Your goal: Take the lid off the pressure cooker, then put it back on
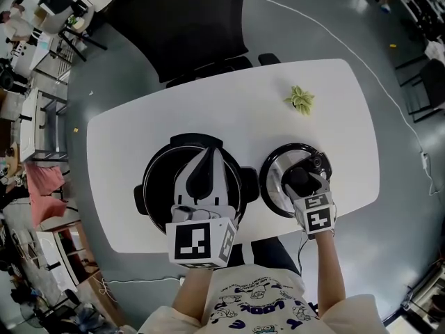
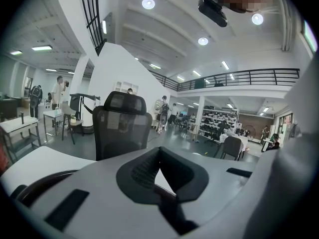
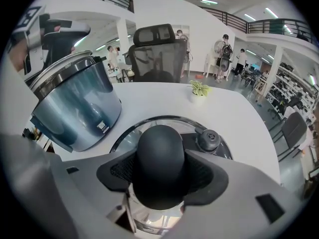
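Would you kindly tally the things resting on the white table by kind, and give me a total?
Pressure cooker pot: 1
Lid: 1
Small plant: 1
Total: 3

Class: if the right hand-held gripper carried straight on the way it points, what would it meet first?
The right hand-held gripper has the black knob between its jaws, so that comes first; straight beyond, probably the lid itself.
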### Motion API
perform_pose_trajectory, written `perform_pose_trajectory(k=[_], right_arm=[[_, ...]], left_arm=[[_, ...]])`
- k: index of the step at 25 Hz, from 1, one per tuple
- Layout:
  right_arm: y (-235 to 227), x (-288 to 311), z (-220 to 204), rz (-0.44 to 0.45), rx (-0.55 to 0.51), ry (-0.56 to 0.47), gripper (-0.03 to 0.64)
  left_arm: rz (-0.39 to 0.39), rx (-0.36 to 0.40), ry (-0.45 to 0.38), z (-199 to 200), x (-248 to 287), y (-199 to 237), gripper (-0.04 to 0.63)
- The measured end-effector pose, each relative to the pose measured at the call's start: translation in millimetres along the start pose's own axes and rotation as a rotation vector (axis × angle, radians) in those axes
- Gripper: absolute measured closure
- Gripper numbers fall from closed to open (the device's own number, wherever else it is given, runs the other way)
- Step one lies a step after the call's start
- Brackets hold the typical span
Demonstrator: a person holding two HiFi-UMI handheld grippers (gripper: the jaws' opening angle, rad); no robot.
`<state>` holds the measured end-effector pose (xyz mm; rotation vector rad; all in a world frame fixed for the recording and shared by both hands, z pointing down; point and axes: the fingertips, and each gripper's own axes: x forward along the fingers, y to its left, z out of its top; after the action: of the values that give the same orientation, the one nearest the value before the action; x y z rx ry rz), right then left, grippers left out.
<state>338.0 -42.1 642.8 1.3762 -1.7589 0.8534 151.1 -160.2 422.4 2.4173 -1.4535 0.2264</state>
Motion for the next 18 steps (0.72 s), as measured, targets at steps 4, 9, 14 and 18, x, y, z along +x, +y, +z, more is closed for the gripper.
perform_pose_trajectory(k=[4, 9, 14, 18], right_arm=[[-0.2, -0.6, 0.3, -0.002, -0.009, -0.023, 0.321], [0.1, -0.5, 0.2, 0.0, -0.01, -0.015, 0.322], [0.2, -0.9, 0.4, 0.002, -0.011, -0.001, 0.322], [-0.4, -4.6, 3.2, 0.021, 0.011, 0.006, 0.322]], left_arm=[[0.007, 0.0, 0.005, -1.2, -0.6, 1.7, 0.581], [0.022, 0.001, 0.006, -2.1, -3.2, 7.6, 0.581], [0.039, 0.0, 0.001, -0.5, -7.7, 12.7, 0.581], [0.047, 0.002, -0.006, 2.4, -11.0, 16.2, 0.581]])
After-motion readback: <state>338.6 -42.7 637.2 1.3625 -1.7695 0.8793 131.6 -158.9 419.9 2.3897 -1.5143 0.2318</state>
